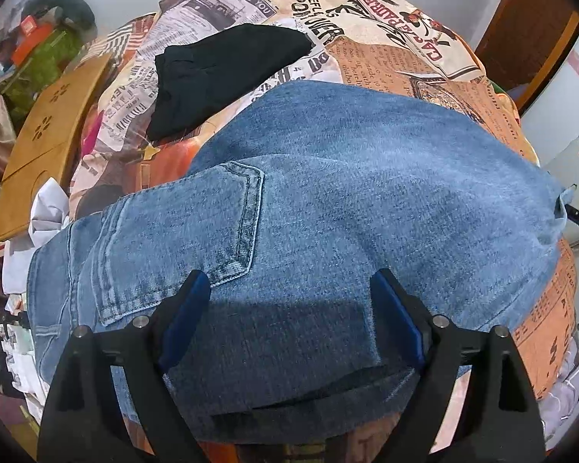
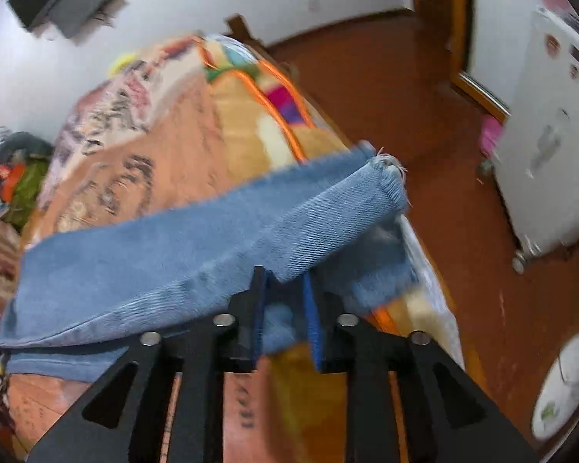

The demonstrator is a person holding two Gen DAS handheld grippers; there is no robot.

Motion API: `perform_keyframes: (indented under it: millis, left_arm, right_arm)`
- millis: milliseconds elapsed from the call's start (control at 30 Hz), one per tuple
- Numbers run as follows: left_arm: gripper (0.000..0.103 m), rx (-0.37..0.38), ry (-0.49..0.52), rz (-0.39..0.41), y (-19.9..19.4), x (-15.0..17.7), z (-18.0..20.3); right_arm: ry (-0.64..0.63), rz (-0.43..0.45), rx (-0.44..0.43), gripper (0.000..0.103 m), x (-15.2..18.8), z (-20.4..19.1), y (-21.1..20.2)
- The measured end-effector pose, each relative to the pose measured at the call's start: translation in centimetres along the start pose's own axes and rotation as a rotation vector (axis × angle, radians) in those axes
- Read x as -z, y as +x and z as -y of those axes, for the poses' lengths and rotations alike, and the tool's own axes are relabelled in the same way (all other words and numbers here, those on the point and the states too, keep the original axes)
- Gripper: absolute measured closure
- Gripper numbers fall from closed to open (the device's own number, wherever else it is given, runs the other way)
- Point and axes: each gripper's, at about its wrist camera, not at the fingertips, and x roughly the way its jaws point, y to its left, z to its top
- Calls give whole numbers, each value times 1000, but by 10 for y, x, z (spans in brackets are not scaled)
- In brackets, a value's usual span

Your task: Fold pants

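blue denim pants (image 1: 328, 200) spread flat over a bed cover (image 1: 397, 50) printed like old newspaper, in cream and orange. faded, mottled wash; twill weave easy to see; back pocket (image 1: 181, 239) with double stitching, facing up. near edge doubled over, thick and rounded. left gripper (image 1: 289, 297) low above the seat part, black fingers with blue pads (image 1: 187, 316) wide apart, holding nothing. right gripper (image 2: 285, 289) closed on a fold of the leg, near the frayed hem (image 2: 390, 177) with loose white threads; leg lifted, forming a soft ridge. black folded garment (image 1: 220, 73) farther on the bed, apart from the pants. wooden board (image 1: 50, 142) with flower-shaped cutouts at the left side.
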Motion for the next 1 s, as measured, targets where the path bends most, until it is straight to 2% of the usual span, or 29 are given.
perform_keyframes:
  millis: [67,167,300,333,433,500,633,833,1000]
  left_arm:
    - [15,-1,3,3,0,0,0]
    - [12,-7,1,7,1,0,0]
    - [11,-10,-12,18,2,1,0]
    - [11,-12,-13,23,2,1,1]
    - [11,-16,-14,31,0,4,1]
    - [11,-14,-14,34,-1,6,1]
    - [11,-6,-2,42,-4,11,1]
    - [11,-13,6,59,-5,14,3]
    - [11,0,19,69,-11,17,3]
  right_arm:
    - [-9,-2,34,80,1,0,-5]
    - [-32,42,39,79,-6,-10,-23]
    - [-75,87,-40,56,-21,-41,-33]
    - [-92,96,-52,55,-19,-45,-34]
    - [-154,65,-61,55,-19,-70,-13]
    - [-182,-1,-65,55,-15,-83,11]
    - [-225,-101,-21,55,4,-85,40]
    - [-218,-116,-29,54,35,-58,23]
    - [-203,-121,4,54,38,-51,9]
